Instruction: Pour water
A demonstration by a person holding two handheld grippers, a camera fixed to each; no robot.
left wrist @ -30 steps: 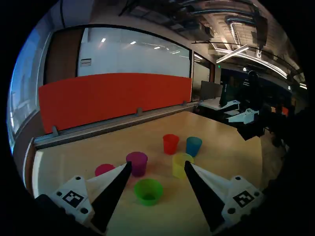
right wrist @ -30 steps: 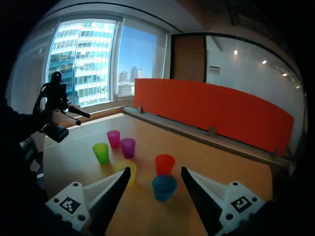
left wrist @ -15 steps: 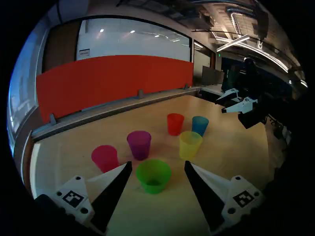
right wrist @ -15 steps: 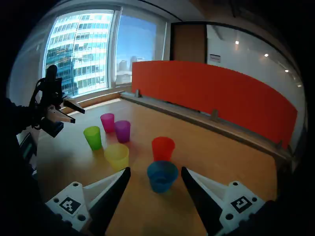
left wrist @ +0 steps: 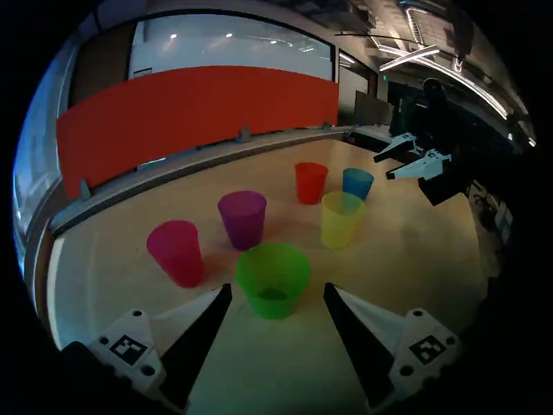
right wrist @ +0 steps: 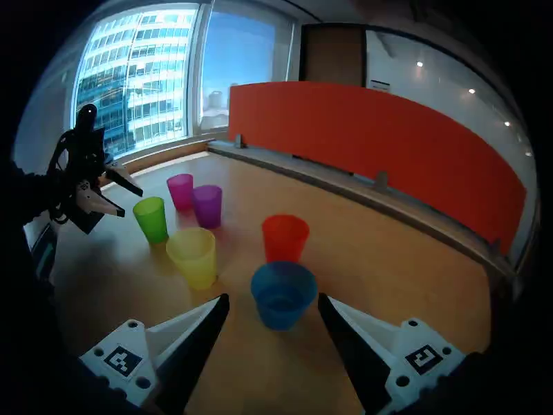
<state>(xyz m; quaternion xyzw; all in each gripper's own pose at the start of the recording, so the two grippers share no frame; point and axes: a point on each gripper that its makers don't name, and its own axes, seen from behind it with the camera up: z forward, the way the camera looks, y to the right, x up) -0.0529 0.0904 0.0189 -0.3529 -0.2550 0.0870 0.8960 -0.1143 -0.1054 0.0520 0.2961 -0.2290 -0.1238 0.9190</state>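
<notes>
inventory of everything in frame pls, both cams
green cup: 1, green, nearest the left gripper's fingertips
pink cup: 1, pink, beside the green cup
purple cup: 1, purple, behind the green cup
yellow cup: 1, yellow, mid-table
red cup: 1, red, next to the blue cup
blue cup: 1, blue, nearest the right gripper's fingertips
table: 1, light wood, under all the cups
partition: 1, orange-red, along the table's far edge
windows: large, towers outside
left gripper: 1, white and black, open
right gripper: 1, white and black, open
</notes>
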